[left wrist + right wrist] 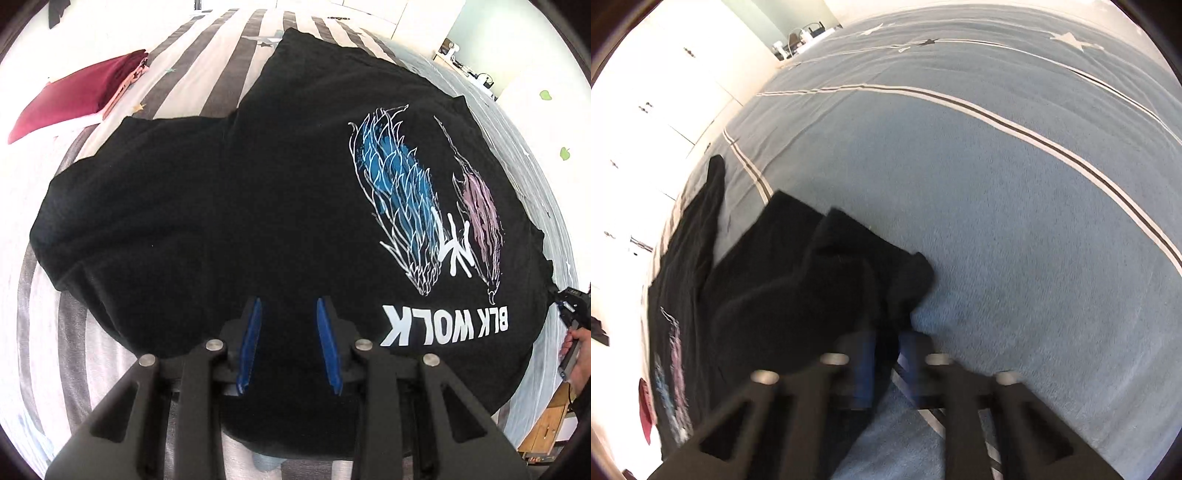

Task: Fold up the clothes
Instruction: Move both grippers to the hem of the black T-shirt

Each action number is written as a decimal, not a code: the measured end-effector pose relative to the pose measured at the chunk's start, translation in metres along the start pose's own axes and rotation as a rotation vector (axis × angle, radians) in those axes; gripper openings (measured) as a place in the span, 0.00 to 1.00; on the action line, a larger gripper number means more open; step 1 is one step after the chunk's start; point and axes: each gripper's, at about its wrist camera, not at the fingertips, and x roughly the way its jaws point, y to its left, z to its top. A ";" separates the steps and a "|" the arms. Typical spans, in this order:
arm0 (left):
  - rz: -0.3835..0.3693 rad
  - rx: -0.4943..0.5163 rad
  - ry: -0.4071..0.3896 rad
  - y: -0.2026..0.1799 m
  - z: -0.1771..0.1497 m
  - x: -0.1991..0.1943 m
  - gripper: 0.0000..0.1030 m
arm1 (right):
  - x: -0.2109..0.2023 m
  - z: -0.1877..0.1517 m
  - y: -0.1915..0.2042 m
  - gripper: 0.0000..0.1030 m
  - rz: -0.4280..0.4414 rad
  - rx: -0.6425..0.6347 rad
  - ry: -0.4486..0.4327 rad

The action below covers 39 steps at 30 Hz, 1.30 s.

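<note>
Left wrist view shows the black T-shirt (pixel 240 206) spread print-side up across the striped bedspread (pixel 44 369), its "BLK WOLK" lettering toward the near right and a folded maroon garment (pixel 70 96) lying well apart at the far left. The left gripper (pixel 290 343) hangs over the shirt's near edge with its blue fingers (pixel 251 343) parted wide and nothing pinched between them. In the right wrist view (blurred, so read with caution) the right gripper (pixel 886 363) has its fingers drawn narrow with black cloth of a bunched sleeve or corner (pixel 849 266) running down between them; it looks like a grip on the fabric.

To do this step well, I judge the left should bite the near hem squarely, taking both layers, before either hand lifts. Both should then rise level and travel together, keeping the cloth taut so the fold line lands straight. The chief risk is a one-layer pinch that drags the shirt askew.
</note>
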 end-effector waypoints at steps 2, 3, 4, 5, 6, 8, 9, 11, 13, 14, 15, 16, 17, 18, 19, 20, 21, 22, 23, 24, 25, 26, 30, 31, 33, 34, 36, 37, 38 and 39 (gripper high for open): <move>0.003 0.000 -0.009 -0.001 0.000 -0.005 0.27 | -0.027 0.007 0.015 0.08 -0.011 -0.072 -0.045; 0.004 -0.001 -0.012 -0.002 0.000 -0.006 0.27 | -0.040 0.010 0.026 0.08 -0.038 -0.130 -0.055; 0.008 0.001 -0.011 -0.002 0.000 -0.006 0.27 | -0.051 0.013 0.035 0.08 -0.067 -0.185 -0.059; 0.012 0.002 -0.010 -0.003 0.001 -0.006 0.27 | -0.057 0.015 0.041 0.08 -0.096 -0.228 -0.059; 0.015 0.003 -0.008 -0.004 0.000 -0.005 0.27 | -0.058 0.018 0.042 0.08 -0.126 -0.252 -0.049; 0.020 -0.001 -0.002 -0.006 -0.002 -0.003 0.27 | -0.042 0.034 0.031 0.14 -0.152 -0.222 -0.002; 0.021 -0.005 0.001 -0.006 -0.004 -0.004 0.27 | -0.031 0.038 0.023 0.14 -0.162 -0.182 0.023; 0.022 -0.008 0.002 -0.007 -0.006 -0.004 0.27 | -0.010 0.044 -0.002 0.16 -0.191 -0.092 0.079; 0.021 -0.010 0.003 -0.009 -0.008 -0.004 0.27 | 0.000 0.044 -0.028 0.19 -0.222 -0.014 0.116; 0.021 -0.011 0.005 -0.011 -0.009 -0.003 0.27 | -0.001 0.041 -0.032 0.19 -0.205 -0.007 0.109; 0.023 -0.009 0.008 -0.012 -0.010 -0.002 0.27 | -0.006 0.039 -0.032 0.19 -0.183 -0.015 0.095; 0.024 -0.008 0.012 -0.013 -0.012 -0.002 0.27 | -0.010 0.036 -0.032 0.19 -0.161 -0.023 0.081; 0.025 -0.012 0.017 -0.012 -0.013 -0.001 0.27 | -0.014 0.031 -0.030 0.19 -0.133 -0.034 0.072; 0.024 -0.017 0.021 -0.012 -0.014 -0.001 0.27 | -0.017 0.026 -0.027 0.19 -0.099 -0.046 0.069; 0.022 -0.025 0.026 -0.011 -0.015 -0.001 0.27 | -0.018 0.020 -0.024 0.19 -0.071 -0.053 0.072; 0.020 -0.033 0.031 -0.011 -0.016 0.000 0.27 | -0.017 0.013 -0.021 0.19 -0.048 -0.056 0.083; 0.022 -0.035 0.035 -0.012 -0.017 0.000 0.27 | -0.015 0.008 -0.019 0.19 -0.033 -0.056 0.087; 0.024 -0.037 0.038 -0.012 -0.018 0.001 0.27 | -0.013 0.005 -0.017 0.19 -0.027 -0.056 0.086; 0.025 -0.035 0.040 -0.014 -0.018 0.002 0.27 | -0.011 0.001 -0.016 0.19 -0.020 -0.055 0.086; 0.026 -0.033 0.042 -0.015 -0.019 0.002 0.27 | -0.009 -0.002 -0.014 0.19 -0.014 -0.055 0.085; 0.029 -0.030 0.046 -0.016 -0.019 0.002 0.27 | -0.007 -0.005 -0.012 0.19 -0.007 -0.055 0.084; 0.032 -0.026 0.049 -0.017 -0.019 0.003 0.27 | -0.005 -0.009 -0.010 0.20 -0.001 -0.054 0.083; 0.032 -0.018 0.052 -0.018 -0.020 0.004 0.27 | 0.003 -0.011 -0.004 0.22 0.009 -0.062 0.070; 0.035 -0.014 0.051 -0.018 -0.020 0.004 0.27 | 0.007 -0.007 -0.002 0.22 0.000 -0.078 0.065; 0.039 -0.015 0.050 -0.017 -0.021 0.004 0.27 | 0.012 0.004 0.003 0.20 -0.026 -0.123 0.058; 0.038 -0.017 0.050 -0.016 -0.023 0.004 0.27 | 0.011 0.009 0.004 0.20 -0.037 -0.137 0.052; 0.045 -0.018 0.048 -0.015 -0.025 0.004 0.27 | -0.002 0.019 -0.010 0.20 -0.072 -0.140 0.030; 0.044 -0.022 0.049 -0.014 -0.026 0.004 0.27 | -0.005 0.024 -0.014 0.20 -0.091 -0.128 0.016; 0.043 -0.025 0.049 -0.013 -0.027 0.004 0.27 | -0.008 0.028 -0.019 0.20 -0.110 -0.112 0.006; 0.042 -0.029 0.050 -0.012 -0.028 0.003 0.27 | -0.010 0.033 -0.025 0.20 -0.133 -0.094 -0.005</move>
